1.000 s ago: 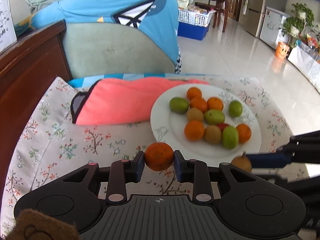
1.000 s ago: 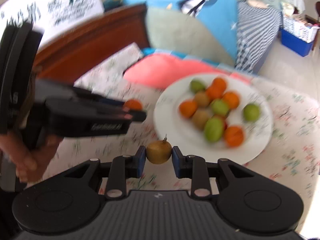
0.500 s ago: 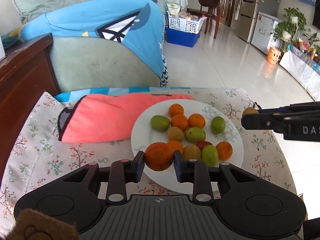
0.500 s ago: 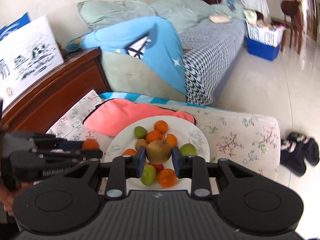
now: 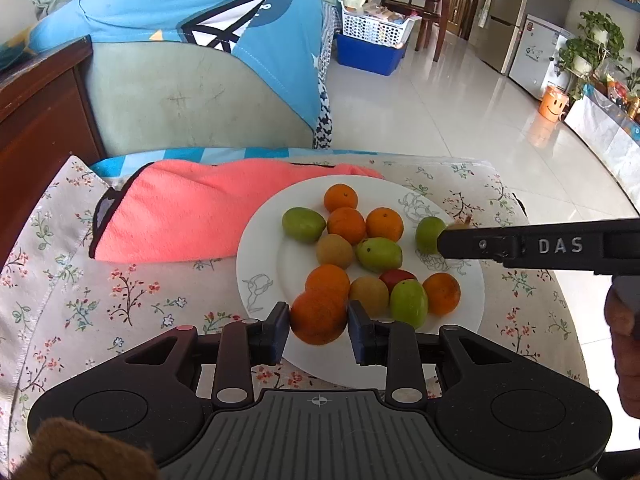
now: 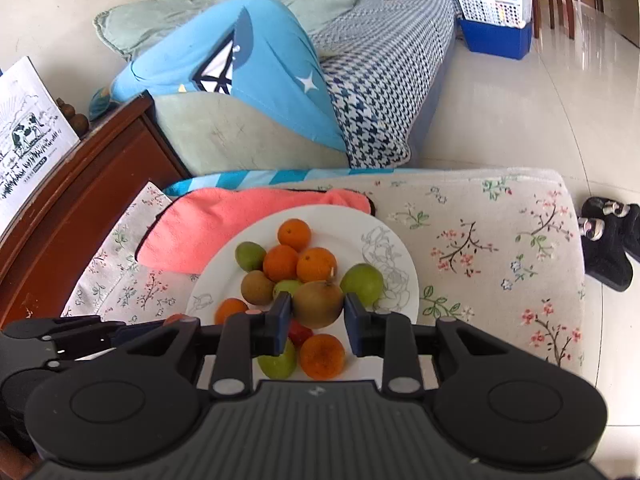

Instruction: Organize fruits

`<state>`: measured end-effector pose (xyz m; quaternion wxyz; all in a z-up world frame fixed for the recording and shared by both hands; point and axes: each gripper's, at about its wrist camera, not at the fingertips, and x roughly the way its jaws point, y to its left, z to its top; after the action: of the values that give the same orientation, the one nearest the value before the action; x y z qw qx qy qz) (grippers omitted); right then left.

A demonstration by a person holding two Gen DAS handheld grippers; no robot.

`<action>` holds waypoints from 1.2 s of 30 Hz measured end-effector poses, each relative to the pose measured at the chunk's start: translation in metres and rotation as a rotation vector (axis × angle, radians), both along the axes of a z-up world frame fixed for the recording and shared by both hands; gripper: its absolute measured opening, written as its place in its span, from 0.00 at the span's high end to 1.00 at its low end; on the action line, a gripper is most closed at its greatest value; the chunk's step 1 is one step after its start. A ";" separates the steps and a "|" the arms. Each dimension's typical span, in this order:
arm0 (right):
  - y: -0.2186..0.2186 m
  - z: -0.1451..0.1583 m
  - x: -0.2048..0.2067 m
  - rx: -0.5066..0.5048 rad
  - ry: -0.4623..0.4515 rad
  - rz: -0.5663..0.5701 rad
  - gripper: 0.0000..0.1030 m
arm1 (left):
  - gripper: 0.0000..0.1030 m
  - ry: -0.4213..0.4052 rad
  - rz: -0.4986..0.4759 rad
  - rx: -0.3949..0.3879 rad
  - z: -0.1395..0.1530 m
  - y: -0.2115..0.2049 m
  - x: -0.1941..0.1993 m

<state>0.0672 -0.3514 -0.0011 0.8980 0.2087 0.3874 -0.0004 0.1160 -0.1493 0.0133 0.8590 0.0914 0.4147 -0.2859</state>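
White plate (image 5: pixel 264 240) at the centre of both views holds about 11 small fruits, and both tools hang over it: the left gripper (image 5: pixel 319 326) pinches an orange (image 5: pixel 319 318) above the plate's lower rim, while the right gripper (image 6: pixel 316 312) pinches a brown fruit (image 6: pixel 318 304) over the pile. To finish well, each fruit should probably be lowered into a bare gap before letting go, so nothing rolls off. Only the right view shows the shoes (image 6: pixel 608 240) at right; only the left shows the potted plants (image 5: pixel 596 44) upper right.
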 end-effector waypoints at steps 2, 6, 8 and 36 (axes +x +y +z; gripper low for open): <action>-0.002 -0.001 0.001 0.012 -0.003 -0.021 0.70 | 0.70 -0.001 0.005 -0.010 0.002 0.000 0.001; -0.003 0.006 -0.001 0.030 -0.033 -0.038 0.70 | 0.60 -0.007 0.026 -0.032 0.008 0.002 0.001; -0.002 0.009 -0.002 0.029 -0.044 -0.040 0.70 | 0.55 -0.024 0.035 -0.033 0.012 0.003 0.000; 0.033 0.042 -0.062 -0.119 0.024 -0.144 0.03 | 0.09 0.023 0.160 0.076 0.029 0.027 -0.035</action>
<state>0.0057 -0.3187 0.0405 0.9018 0.1822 0.3813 -0.0905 0.0809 -0.1219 0.0422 0.8703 0.0872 0.4409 -0.2013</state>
